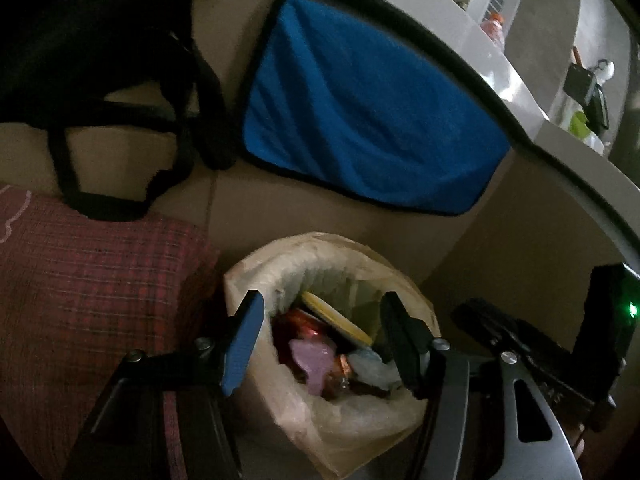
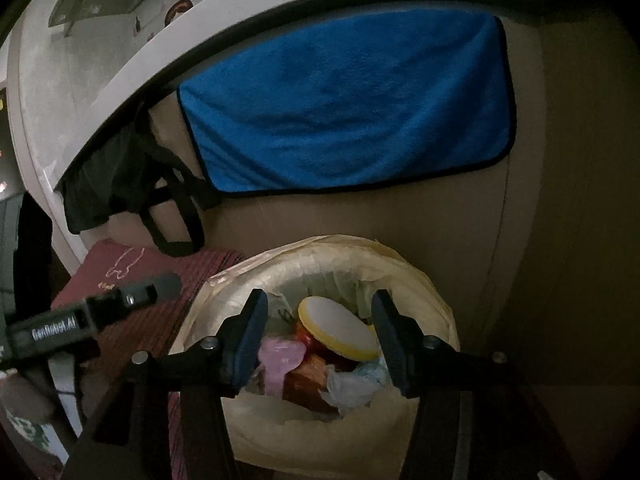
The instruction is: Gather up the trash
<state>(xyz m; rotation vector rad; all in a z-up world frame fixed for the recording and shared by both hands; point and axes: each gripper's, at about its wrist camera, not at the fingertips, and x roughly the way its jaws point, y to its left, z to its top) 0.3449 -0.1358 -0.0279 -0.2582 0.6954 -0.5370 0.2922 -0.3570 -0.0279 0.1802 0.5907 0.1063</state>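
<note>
A small bin lined with a pale plastic bag (image 1: 276, 276) (image 2: 416, 276) stands on the floor against a brown cabinet. It holds trash: a yellow round lid (image 1: 336, 316) (image 2: 340, 326), a pink wrapper (image 1: 312, 360) (image 2: 280, 354), red packaging (image 2: 308, 384) and crumpled clear plastic (image 2: 352, 384). My left gripper (image 1: 320, 320) is open and empty above the bin's mouth. My right gripper (image 2: 318, 322) is open and empty above the same bin. The right gripper also shows in the left wrist view (image 1: 560, 352), and the left one in the right wrist view (image 2: 100, 312).
A blue cloth (image 1: 360, 108) (image 2: 348, 104) hangs on the cabinet front behind the bin. A black strapped bag (image 1: 132, 92) (image 2: 132, 184) hangs to its left. A maroon checked cushion (image 1: 92, 280) (image 2: 152, 280) lies left of the bin. A white counter (image 2: 100, 60) runs above.
</note>
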